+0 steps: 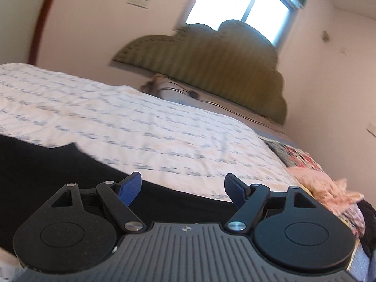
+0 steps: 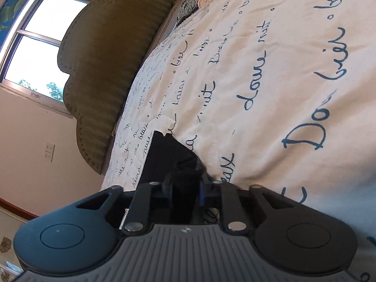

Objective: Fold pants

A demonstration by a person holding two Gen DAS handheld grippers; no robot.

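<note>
The black pants [image 1: 42, 169] lie on the white bedspread with blue script [image 1: 145, 122]. In the left wrist view my left gripper [image 1: 183, 188] is open, its blue pads [image 1: 130, 189] wide apart, hovering just over the pants' edge with nothing between them. In the right wrist view my right gripper [image 2: 185, 190] is shut on a bunch of the black pants [image 2: 169, 157], which rises from between the fingers against the bedspread [image 2: 270, 94].
A green padded headboard [image 1: 211, 70] stands against the wall under a window [image 1: 242, 4]. A floral and pink bundle of fabric [image 1: 312, 176] lies at the bed's right side. A cable [image 1: 192, 94] runs along the bed's head.
</note>
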